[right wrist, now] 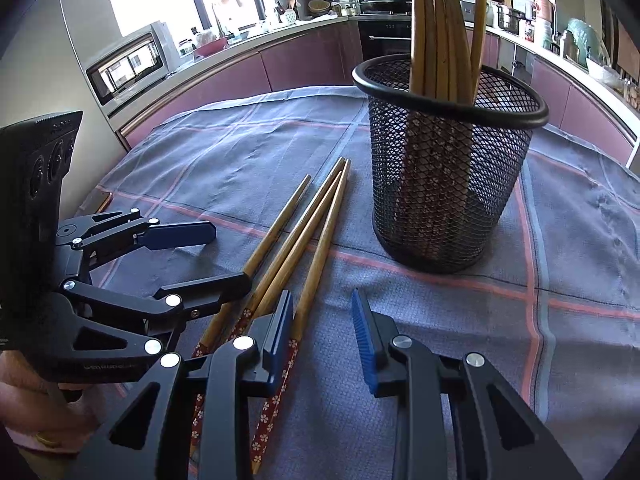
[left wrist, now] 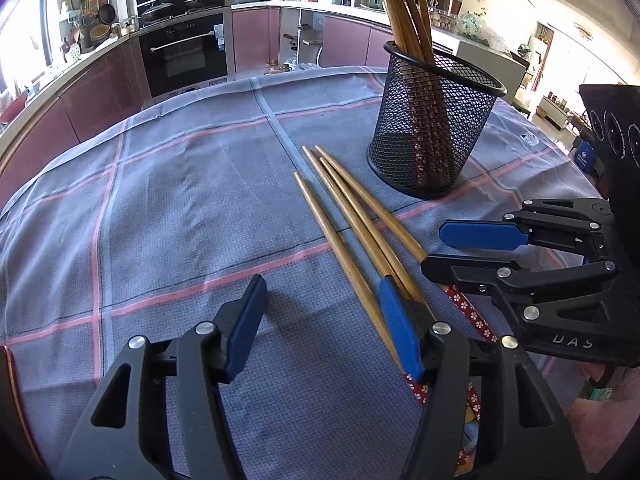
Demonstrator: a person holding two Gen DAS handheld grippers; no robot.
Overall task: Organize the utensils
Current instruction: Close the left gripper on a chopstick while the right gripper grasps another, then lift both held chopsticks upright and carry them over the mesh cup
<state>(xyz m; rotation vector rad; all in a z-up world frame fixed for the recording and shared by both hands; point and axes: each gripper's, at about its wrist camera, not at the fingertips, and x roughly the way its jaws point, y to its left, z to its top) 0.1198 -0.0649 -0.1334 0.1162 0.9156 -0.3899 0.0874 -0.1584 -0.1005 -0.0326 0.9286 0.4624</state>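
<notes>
Several wooden chopsticks [left wrist: 352,216] with red flowered ends lie side by side on the checked cloth; they also show in the right wrist view [right wrist: 296,236]. A black mesh cup [left wrist: 432,120] stands behind them, upright, with several chopsticks in it; it also shows in the right wrist view [right wrist: 444,160]. My left gripper [left wrist: 324,328] is open and empty, low over the cloth, its right finger over the chopsticks. My right gripper [right wrist: 324,340] is open and empty, its left finger over the chopsticks' handles. Each gripper shows in the other's view, the right one [left wrist: 460,248] and the left one [right wrist: 224,256].
The blue-grey cloth [left wrist: 180,200] with pink lines covers the table. Kitchen counters, an oven [left wrist: 184,52] and a microwave [right wrist: 128,64] stand beyond the table's far edge.
</notes>
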